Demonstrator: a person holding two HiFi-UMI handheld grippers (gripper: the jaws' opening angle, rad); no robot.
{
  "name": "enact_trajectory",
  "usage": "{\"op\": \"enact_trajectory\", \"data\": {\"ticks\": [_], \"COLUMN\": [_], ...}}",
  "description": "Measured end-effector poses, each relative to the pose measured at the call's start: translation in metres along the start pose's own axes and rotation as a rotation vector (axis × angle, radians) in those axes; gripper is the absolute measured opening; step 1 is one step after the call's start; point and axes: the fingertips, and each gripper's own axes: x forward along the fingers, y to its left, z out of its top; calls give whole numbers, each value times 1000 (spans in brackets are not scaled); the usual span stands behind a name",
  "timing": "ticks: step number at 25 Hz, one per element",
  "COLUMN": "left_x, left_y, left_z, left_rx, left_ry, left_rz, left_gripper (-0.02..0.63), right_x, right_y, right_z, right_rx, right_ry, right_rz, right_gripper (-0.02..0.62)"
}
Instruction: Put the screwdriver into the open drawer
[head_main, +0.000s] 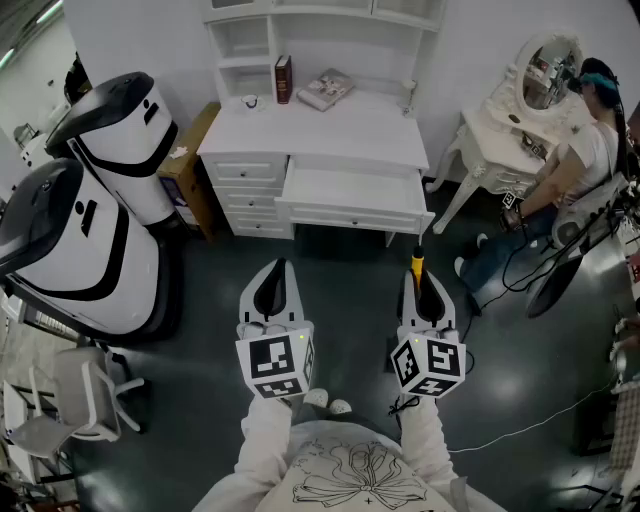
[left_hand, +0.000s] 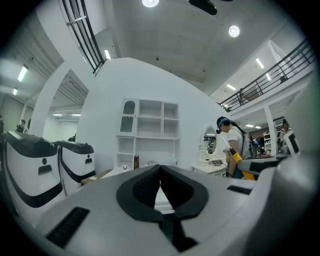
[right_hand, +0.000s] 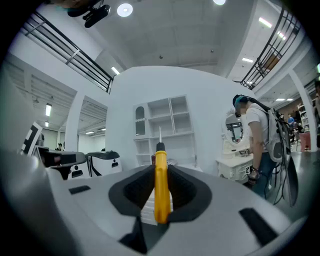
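A yellow-handled screwdriver (right_hand: 160, 185) with a thin metal shaft sits lengthwise between the jaws of my right gripper (right_hand: 160, 165), which is shut on its handle; its tip points at the white desk. In the head view the right gripper (head_main: 420, 282) carries the screwdriver (head_main: 417, 264) just short of the desk's open drawer (head_main: 350, 195). My left gripper (head_main: 273, 280) hovers level beside it, to the left. Seen from its own camera, the left gripper (left_hand: 160, 175) has its pads together with nothing between them.
The white desk (head_main: 310, 125) has a shelf unit with a book (head_main: 283, 78) and a folded cloth (head_main: 325, 88). Two large white-and-black machines (head_main: 90, 200) stand at the left. A person (head_main: 575, 170) stands at a dressing table (head_main: 510, 130) on the right, cables on the floor.
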Motion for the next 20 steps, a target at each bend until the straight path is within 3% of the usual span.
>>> {"op": "enact_trajectory", "data": {"ticks": [20], "left_x": [23], "left_y": [23], "left_z": [-19], "left_rx": [10], "left_ry": [31], "left_rz": [-32], "left_gripper": [5], "right_x": [20], "right_y": [13], "right_z": [-15], "right_rx": [13], "right_ry": [15], "right_rz": [-43], "right_gripper": [75]}}
